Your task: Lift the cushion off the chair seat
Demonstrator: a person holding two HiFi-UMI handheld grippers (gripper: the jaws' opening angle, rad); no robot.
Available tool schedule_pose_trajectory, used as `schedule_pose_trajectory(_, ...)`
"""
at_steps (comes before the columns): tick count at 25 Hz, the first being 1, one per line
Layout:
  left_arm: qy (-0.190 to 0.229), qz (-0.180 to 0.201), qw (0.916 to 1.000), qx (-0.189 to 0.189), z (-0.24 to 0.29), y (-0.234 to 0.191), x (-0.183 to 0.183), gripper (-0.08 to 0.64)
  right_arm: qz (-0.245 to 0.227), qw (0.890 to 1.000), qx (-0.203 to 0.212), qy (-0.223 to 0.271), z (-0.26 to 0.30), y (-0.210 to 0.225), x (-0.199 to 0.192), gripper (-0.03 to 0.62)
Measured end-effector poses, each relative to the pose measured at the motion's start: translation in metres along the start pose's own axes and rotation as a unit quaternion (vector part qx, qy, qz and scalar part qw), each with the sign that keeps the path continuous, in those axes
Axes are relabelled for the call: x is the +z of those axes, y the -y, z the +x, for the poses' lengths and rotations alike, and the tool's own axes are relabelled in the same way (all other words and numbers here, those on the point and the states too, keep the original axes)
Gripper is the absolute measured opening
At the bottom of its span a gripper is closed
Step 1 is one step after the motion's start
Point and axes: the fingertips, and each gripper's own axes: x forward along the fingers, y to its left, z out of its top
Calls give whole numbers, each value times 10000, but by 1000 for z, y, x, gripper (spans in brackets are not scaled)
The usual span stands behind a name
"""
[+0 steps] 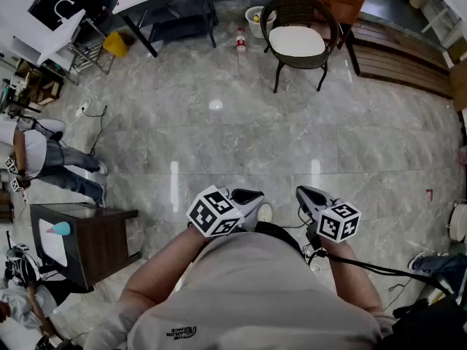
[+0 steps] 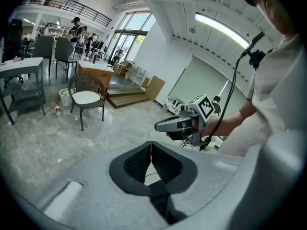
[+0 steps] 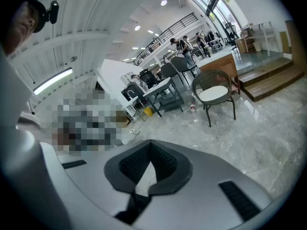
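A white cushion lies on the seat of a dark wicker chair at the far side of the floor. The cushion and chair also show small and distant in the left gripper view, and the cushion on its chair in the right gripper view. My left gripper and right gripper are held close to my body, far from the chair. Both are shut with nothing between the pads, as seen at the left gripper and the right gripper. The right gripper appears in the left gripper view too.
A bottle and a small bucket stand on the floor left of the chair. Wooden steps lie to its right and a dark table to its left. A dark cabinet and a person are at my left.
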Motion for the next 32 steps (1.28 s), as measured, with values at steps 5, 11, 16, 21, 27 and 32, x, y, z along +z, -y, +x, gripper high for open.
schedule_pose_trajectory(5,48,65,10000,-4,4,1,5,8,-196,9998,15,27,1,3,2,12)
schedule_pose_trajectory(11,31,81,10000,-20,27,-11,36,8,-188,9998,-29,61,2,34,26,12)
schedule_pose_trajectory(16,-22,60,9998,-185,38,-42,58,8,-84,9996,-242,143,21,57,48,15)
schedule_pose_trajectory(21,-77,189,9989,-428,58,-90,82,8,143,9987,-432,215,51,84,67,21)
schedule_pose_trajectory(27,-213,387,9952,-868,61,-168,151,8,470,9954,-742,383,101,107,145,75)
schedule_pose_trajectory(32,-355,581,9916,-1103,56,-236,199,8,741,9926,-872,400,157,131,206,98)
